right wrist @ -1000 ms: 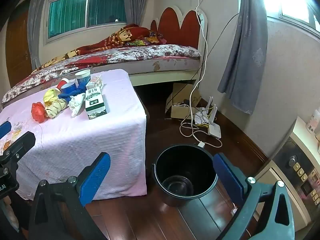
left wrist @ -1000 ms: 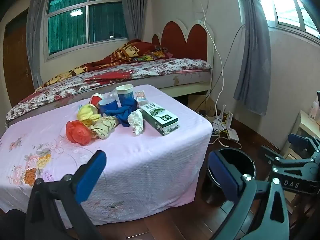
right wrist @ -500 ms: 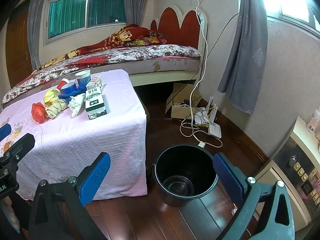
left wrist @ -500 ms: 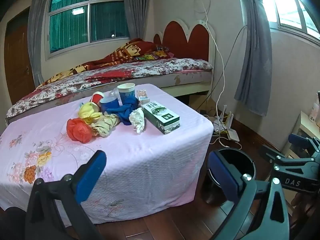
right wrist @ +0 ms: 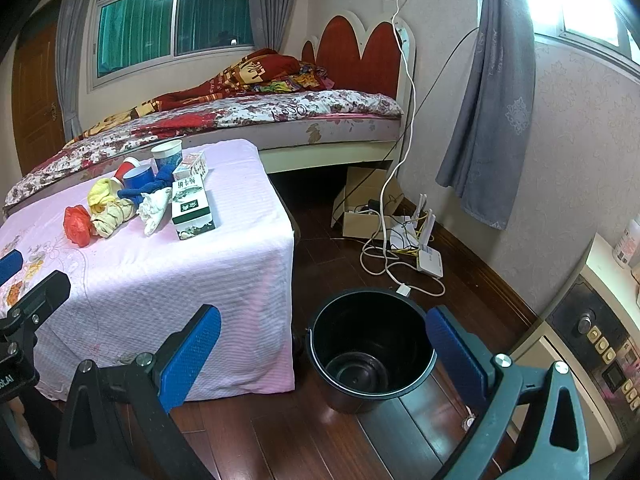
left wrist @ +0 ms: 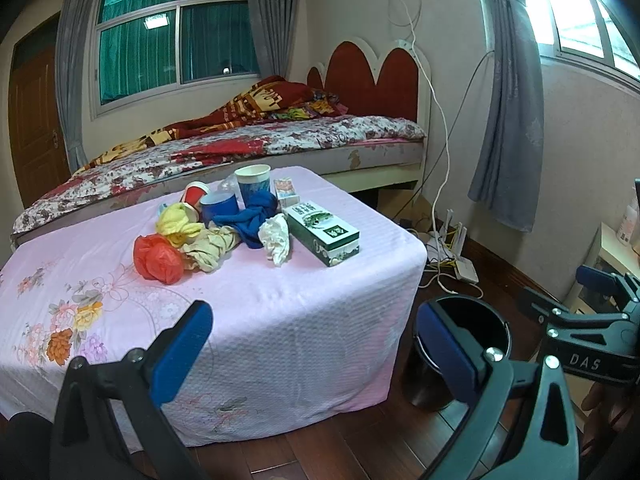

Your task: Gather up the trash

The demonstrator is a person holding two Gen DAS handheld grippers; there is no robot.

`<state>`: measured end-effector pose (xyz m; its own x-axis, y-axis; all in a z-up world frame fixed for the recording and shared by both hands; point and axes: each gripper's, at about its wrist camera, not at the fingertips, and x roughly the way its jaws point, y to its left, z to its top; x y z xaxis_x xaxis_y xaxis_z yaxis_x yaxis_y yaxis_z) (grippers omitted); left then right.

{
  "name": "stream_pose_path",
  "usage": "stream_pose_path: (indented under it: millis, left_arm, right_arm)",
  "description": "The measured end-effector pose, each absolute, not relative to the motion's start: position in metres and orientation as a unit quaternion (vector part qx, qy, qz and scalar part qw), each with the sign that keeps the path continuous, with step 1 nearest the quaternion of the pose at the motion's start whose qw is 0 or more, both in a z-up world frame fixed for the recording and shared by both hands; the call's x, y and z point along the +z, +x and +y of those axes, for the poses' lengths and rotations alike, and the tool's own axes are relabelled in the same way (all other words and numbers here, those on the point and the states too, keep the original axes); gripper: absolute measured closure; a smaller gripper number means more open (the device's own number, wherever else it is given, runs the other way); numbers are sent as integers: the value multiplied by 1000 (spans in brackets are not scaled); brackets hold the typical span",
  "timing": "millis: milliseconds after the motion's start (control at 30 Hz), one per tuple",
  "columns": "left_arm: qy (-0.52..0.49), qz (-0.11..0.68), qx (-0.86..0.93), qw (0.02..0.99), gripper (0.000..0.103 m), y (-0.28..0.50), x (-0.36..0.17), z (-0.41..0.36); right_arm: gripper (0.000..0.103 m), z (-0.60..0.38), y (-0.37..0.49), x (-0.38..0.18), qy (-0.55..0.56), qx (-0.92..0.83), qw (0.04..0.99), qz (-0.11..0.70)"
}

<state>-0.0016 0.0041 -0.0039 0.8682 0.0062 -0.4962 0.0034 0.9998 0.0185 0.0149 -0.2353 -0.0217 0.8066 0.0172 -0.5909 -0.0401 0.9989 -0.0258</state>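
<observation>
A heap of trash lies on the pink-clothed table (left wrist: 280,300): a red plastic bag (left wrist: 158,258), yellow and beige rags (left wrist: 208,244), a blue cloth (left wrist: 250,220), a white crumpled tissue (left wrist: 276,236), paper cups (left wrist: 252,182) and a green-white box (left wrist: 324,232). The same box shows in the right wrist view (right wrist: 191,208). An empty black bucket (right wrist: 370,346) stands on the floor right of the table. My left gripper (left wrist: 316,344) is open and empty, short of the table's front edge. My right gripper (right wrist: 324,352) is open and empty, in front of the bucket.
A bed (left wrist: 248,148) runs behind the table. Cables and a white router (right wrist: 428,262) lie on the wood floor by the wall, beside a cardboard box (right wrist: 360,208). A cabinet with a safe (right wrist: 592,332) stands at the right. Grey curtains (right wrist: 488,92) hang by the window.
The left wrist view has shifted slightly, with the table sitting a little further right in frame. The right gripper has not visibly moved. Both stay open.
</observation>
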Motion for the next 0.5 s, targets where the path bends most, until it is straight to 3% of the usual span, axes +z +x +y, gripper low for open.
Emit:
stream_pose_path:
  millis: [500]
  left_arm:
    - [9, 258, 0, 966, 1, -1, -3, 4]
  right_arm:
    - [0, -236, 15, -21, -17, 15, 950, 310]
